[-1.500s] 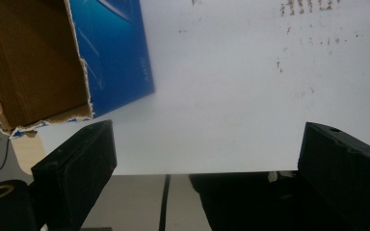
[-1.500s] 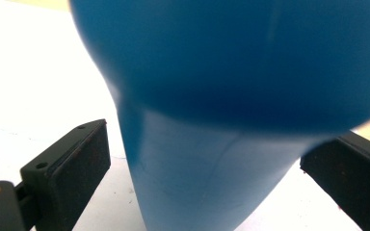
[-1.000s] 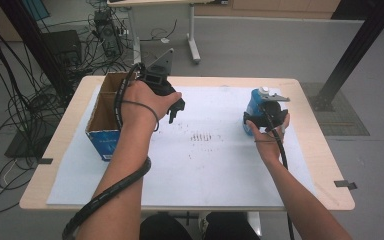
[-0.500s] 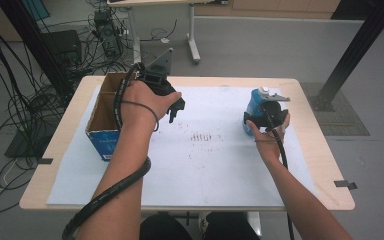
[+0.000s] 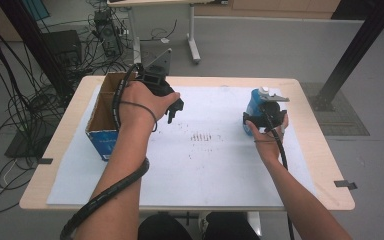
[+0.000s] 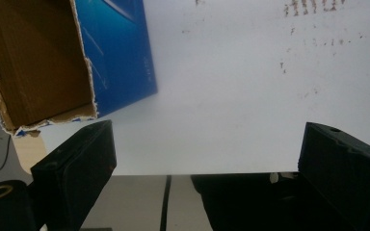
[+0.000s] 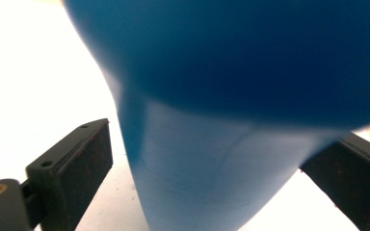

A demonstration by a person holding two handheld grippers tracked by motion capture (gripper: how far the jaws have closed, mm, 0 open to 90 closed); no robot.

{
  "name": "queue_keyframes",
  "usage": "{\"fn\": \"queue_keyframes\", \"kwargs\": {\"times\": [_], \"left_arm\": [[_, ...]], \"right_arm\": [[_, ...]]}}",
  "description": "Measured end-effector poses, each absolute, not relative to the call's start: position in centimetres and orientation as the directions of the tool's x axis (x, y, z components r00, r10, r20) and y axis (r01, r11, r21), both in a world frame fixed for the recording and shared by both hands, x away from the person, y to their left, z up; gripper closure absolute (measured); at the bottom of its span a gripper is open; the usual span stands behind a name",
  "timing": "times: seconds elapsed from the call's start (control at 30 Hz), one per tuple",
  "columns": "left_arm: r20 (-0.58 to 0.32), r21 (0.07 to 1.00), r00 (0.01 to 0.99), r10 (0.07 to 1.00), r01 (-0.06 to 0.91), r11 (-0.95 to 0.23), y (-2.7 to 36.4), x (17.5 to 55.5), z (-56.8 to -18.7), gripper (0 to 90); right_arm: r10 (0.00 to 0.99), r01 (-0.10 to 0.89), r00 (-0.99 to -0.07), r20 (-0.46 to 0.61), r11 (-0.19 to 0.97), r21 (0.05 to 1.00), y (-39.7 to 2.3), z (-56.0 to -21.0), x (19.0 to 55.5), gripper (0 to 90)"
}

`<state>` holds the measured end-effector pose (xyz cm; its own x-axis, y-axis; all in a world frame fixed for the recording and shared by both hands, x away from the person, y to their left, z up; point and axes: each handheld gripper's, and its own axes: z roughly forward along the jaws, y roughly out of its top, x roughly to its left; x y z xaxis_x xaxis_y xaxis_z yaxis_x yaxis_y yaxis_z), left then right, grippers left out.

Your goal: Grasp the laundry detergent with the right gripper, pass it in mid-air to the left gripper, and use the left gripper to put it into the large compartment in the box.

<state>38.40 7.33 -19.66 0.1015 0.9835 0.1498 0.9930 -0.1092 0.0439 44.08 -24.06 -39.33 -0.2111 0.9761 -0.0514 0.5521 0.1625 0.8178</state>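
The right gripper (image 5: 256, 116) stood near the right edge of the worktop (image 5: 325, 165), toward its far side, with a blue bottle (image 5: 254, 106) between its jaws. In the right gripper view the bottle (image 7: 212, 159) filled the space between the two black jaws. A narrow gap showed between the left jaw and the bottle, and the right jaw was partly hidden behind it, so the claw was not yet clenched on the bottle. The jaws had just been closing a little around it. The bottle stood upright on the white sheet (image 5: 205, 165) that covered most of the worktop, and it had a pale cap on top.

The left gripper (image 5: 172, 112) was held above the sheet, near the far left corner of the worktop, just beside an open cardboard box (image 5: 102, 112) with blue sides. Its claw was released, the jaws wide apart with nothing between them. In the left gripper view the box (image 6: 120, 53) appeared at the upper left, brown inside, with a torn rim. Small dark marks (image 5: 202, 136) lay on the middle of the sheet, between the two grippers.
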Motion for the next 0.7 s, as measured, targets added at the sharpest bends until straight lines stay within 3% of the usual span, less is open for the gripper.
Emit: {"fn": "queue_keyframes", "kwargs": {"times": [0.5,0.7], "left_arm": [[0.154,0.042,0.101,0.983,0.993,-0.109,7.77,38.33,-19.64,6.6],[0.156,0.042,0.102,0.982,0.993,-0.109,7.81,38.32,-19.63,6.6]], "right_arm": [[0.972,0.536,-0.230,-0.043,0.164,0.828,-23.97,-39.38,44.17,18.3],[0.968,0.531,-0.246,-0.047,0.176,0.829,-23.89,-39.54,44.26,28.7]]}}
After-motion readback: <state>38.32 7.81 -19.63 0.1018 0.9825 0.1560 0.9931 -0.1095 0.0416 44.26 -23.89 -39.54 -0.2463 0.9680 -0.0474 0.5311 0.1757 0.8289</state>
